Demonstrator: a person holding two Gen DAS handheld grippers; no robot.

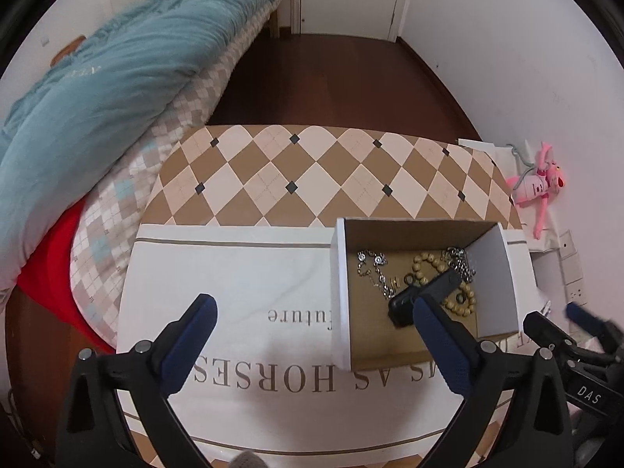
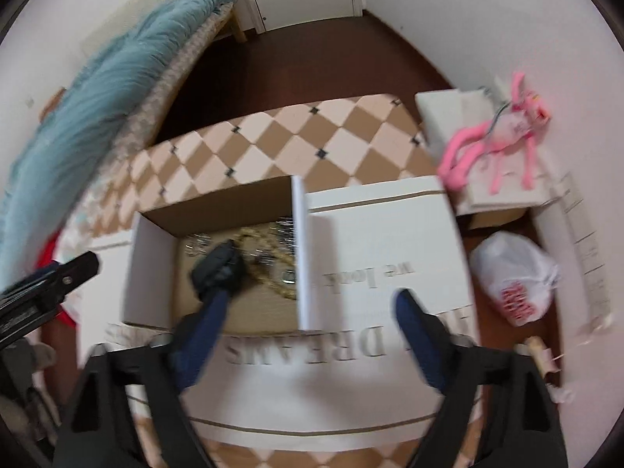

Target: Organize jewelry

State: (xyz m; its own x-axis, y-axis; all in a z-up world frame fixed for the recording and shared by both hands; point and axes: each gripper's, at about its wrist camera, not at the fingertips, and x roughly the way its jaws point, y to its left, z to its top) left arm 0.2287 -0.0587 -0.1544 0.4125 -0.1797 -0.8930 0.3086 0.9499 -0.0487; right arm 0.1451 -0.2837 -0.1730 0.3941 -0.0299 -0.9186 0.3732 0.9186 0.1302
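Two fisheye views look down over a table covered with a tan and cream diamond-patterned cloth (image 1: 312,163) and, laid over it, a white printed cloth (image 1: 241,273) with large brown lettering. In the left wrist view, an open cardboard box (image 1: 491,273) with white outer walls sits at the centre right of the frame. Inside it lie a silver chain (image 1: 374,269) toward the left, a string of tan wooden beads (image 1: 464,300) in the middle, and a second silver chain (image 1: 460,261) bunched toward the upper right. A black, oblong object (image 1: 425,296) rests across the beads; what it is cannot be told. The left gripper (image 1: 312,312) fills the lower part of this frame, its blue-padded fingers (image 1: 195,335) spread wide apart and holding nothing, with one fingertip in front of the box opening. At the far right edge, part of the right gripper (image 1: 577,323) shows. The right wrist view is motion-blurred. Here the box (image 2: 152,269) sits left of centre, with the jewelry showing only as a blur of gold and silver. The right gripper (image 2: 312,300) also has its fingers wide apart and empty, one fingertip overlapping the dark object (image 2: 218,265) inside the box. A pink plush toy (image 2: 503,136) lies at the upper right, a white plastic bag (image 2: 514,273) on the floor at the right, and a teal blanket (image 1: 101,78) covers a bed at the upper left.
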